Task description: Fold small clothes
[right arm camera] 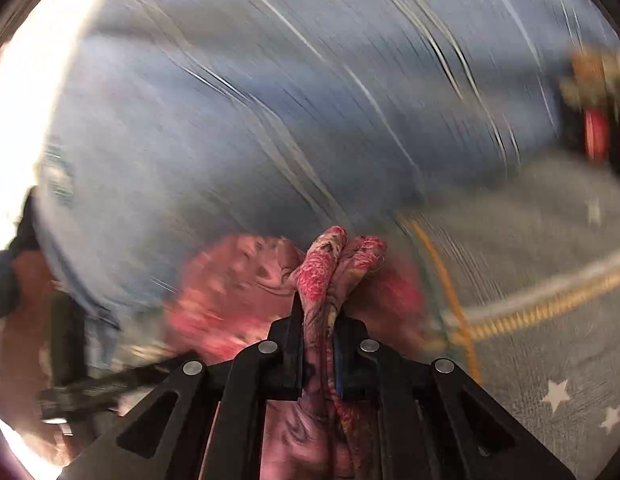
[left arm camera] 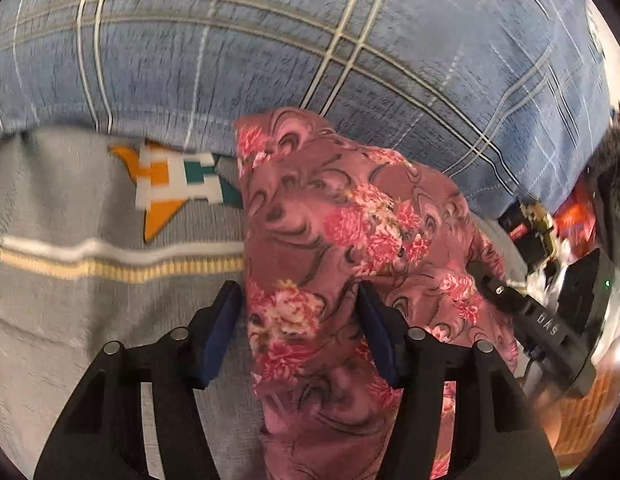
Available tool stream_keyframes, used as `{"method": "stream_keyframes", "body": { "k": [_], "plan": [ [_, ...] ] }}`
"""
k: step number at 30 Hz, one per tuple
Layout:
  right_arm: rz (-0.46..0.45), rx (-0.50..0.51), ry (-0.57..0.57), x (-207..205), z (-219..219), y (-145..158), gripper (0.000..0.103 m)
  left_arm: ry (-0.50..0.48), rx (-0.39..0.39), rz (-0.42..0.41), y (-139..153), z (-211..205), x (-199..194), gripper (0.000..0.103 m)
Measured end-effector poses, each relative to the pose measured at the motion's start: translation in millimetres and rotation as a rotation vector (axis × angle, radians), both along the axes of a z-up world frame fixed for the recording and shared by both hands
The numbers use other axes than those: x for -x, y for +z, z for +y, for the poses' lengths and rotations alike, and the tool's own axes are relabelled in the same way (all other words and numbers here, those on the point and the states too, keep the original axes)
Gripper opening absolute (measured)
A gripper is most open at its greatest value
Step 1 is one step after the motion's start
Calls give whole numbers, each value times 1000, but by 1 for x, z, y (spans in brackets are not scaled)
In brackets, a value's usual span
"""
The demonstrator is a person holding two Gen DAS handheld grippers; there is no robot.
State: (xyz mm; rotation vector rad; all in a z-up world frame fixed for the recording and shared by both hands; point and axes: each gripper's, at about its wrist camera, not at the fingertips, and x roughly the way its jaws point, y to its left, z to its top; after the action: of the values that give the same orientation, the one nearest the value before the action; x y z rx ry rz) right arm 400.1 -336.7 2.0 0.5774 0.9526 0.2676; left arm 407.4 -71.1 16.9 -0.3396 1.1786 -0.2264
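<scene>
A pink floral garment (left arm camera: 333,240) lies over a grey patterned blanket (left arm camera: 70,300). My left gripper (left arm camera: 296,300) is open, its jaws wide apart, with the garment's left edge lying between them. My right gripper (right arm camera: 317,316) is shut on a bunched fold of the same floral garment (right arm camera: 329,264), which sticks up past the fingertips. The right wrist view is blurred by motion. The right gripper's black body (left arm camera: 549,328) shows at the right of the left wrist view, beside the garment.
A blue plaid quilt (left arm camera: 310,40) fills the far side in both views. The grey blanket has a white and yellow stripe (left arm camera: 110,260) and an orange, white and teal emblem (left arm camera: 170,184). Cluttered dark and orange items (left arm camera: 549,220) sit at the right edge.
</scene>
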Motion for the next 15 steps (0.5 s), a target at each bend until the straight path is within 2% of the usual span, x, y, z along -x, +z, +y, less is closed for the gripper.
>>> {"method": "stream_keyframes", "body": {
  "k": [1,2,3,6,9,11,12,13,14,15],
  "plan": [
    [6,-37,-17,2,-6,2,13,6,28,-1,2,5,1,57],
    [15,-38,-20,3,-7,4,17,18,69,-7,6,13,3,57],
    [11,-16,-29,6,-8,9,25,41,122,-20,10,27,6,57],
    [-72,10,-67,17,-12,33,27,118,221,-53,18,58,15,57],
    [-154,-9,-8,14,-1,46,27,132,305,-23,16,67,29,57],
    [-206,-30,73,8,16,51,27,94,297,-26,15,59,38,57],
    [-218,-20,102,2,21,52,26,68,265,-28,13,49,44,57],
    [-190,36,119,-7,31,46,25,37,201,-21,9,42,46,57],
    [-115,115,122,-16,39,35,26,6,135,-6,1,31,49,58],
    [16,171,133,-29,46,14,22,-5,117,-8,-1,26,51,58]
  ]
}}
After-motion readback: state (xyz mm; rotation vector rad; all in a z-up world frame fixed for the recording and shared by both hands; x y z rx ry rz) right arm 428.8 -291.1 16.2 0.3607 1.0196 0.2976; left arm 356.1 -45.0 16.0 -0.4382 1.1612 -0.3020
